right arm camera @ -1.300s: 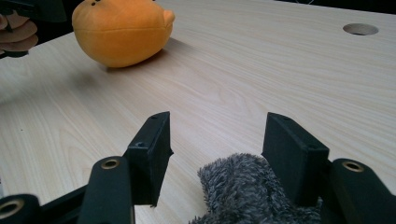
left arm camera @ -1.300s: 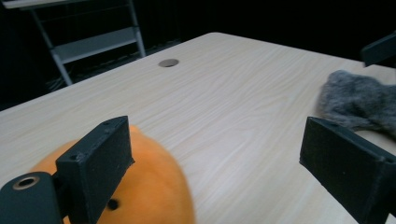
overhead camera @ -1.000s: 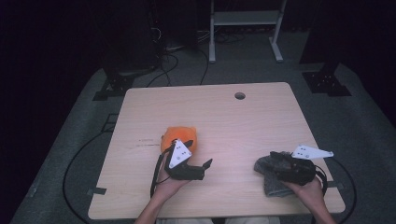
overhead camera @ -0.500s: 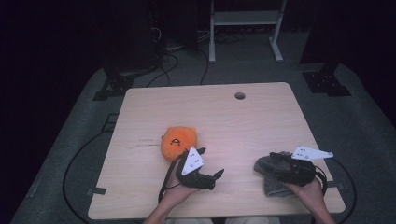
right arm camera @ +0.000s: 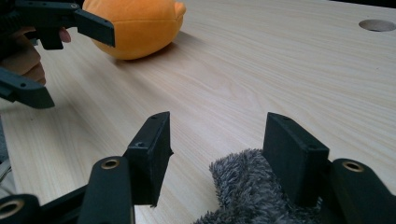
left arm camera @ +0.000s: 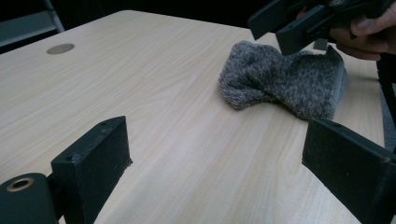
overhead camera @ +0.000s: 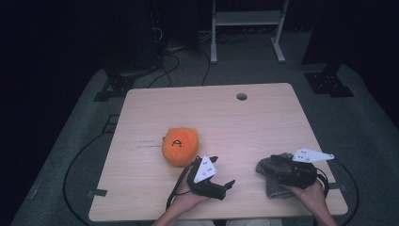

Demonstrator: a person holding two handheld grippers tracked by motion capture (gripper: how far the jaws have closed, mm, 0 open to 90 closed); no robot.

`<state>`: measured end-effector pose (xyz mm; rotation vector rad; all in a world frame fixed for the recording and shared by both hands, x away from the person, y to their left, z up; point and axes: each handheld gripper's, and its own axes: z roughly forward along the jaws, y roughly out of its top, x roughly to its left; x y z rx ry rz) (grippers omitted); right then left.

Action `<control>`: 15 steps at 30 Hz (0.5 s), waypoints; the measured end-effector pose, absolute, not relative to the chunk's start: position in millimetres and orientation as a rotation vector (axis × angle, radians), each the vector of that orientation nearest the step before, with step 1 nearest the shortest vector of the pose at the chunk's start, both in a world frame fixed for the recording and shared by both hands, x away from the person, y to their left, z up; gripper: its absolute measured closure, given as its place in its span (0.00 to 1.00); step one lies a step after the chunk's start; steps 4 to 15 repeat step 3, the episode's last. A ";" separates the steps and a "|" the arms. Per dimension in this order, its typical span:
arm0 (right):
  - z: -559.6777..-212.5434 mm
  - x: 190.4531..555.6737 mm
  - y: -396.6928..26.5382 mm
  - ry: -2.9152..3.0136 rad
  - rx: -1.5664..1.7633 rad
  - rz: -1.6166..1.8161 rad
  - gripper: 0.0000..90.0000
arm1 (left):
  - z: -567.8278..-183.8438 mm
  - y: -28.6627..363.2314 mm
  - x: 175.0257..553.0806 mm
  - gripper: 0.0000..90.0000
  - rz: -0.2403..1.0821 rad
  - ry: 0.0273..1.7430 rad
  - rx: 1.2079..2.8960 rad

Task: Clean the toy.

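Left gripper (overhead camera: 225, 185) fingers spread, nothing between, aimed toward grey sock (left arm camera: 285, 79); right gripper (right arm camera: 215, 140) fingers open astride it, pinning it for handover.

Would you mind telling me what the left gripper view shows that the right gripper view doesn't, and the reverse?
Left gripper view alone: the whole grey fuzzy cloth, with the right gripper open just above it. Right gripper view alone: the orange plush and the left gripper, open and empty beside it. Shared: the wooden table, its round hole, and the cloth, seen in the right gripper view as just an edge.
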<state>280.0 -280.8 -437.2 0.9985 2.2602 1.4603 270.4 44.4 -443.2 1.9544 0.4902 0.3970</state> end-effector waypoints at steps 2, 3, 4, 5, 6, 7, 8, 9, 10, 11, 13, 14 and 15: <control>-437.7 280.8 -280.0 2.266 0.999 1.459 0.45 | -444.7 42.9 269.9 0.08 0.383 0.485 1.962; -437.9 281.3 -279.4 2.266 0.994 1.458 0.45 | -445.5 42.2 269.7 0.08 0.379 0.480 1.964; -437.9 281.3 -279.4 2.266 0.994 1.458 0.45 | -445.5 42.2 269.7 0.08 0.379 0.480 1.964; -437.9 281.3 -279.4 2.266 0.994 1.458 0.45 | -445.5 42.2 269.7 0.08 0.379 0.480 1.964; -437.9 281.3 -279.4 2.266 0.994 1.458 0.45 | -445.5 42.2 269.7 0.08 0.379 0.480 1.964; -437.9 281.3 -279.4 2.266 0.994 1.458 0.45 | -445.5 42.2 269.7 0.08 0.379 0.480 1.964; -437.9 281.3 -279.4 2.266 0.994 1.458 0.45 | -445.5 42.2 269.7 0.08 0.379 0.480 1.964; -437.9 281.3 -279.4 2.266 0.994 1.458 0.45 | -445.5 42.2 269.7 0.08 0.379 0.480 1.964; -437.9 281.3 -279.4 2.266 0.994 1.458 0.45 | -445.5 42.2 269.7 0.08 0.379 0.480 1.964; -437.9 281.3 -279.4 2.266 0.994 1.458 0.45 | -445.5 42.2 269.7 0.08 0.379 0.480 1.964; -437.9 281.3 -279.4 2.266 0.994 1.458 0.45 | -445.5 42.2 269.7 0.08 0.379 0.480 1.964; -437.9 281.3 -279.4 2.266 0.994 1.458 0.45 | -445.5 42.2 269.7 0.08 0.379 0.480 1.964; -437.9 281.3 -279.4 2.266 0.994 1.458 0.45 | -445.5 42.2 269.7 0.08 0.379 0.480 1.964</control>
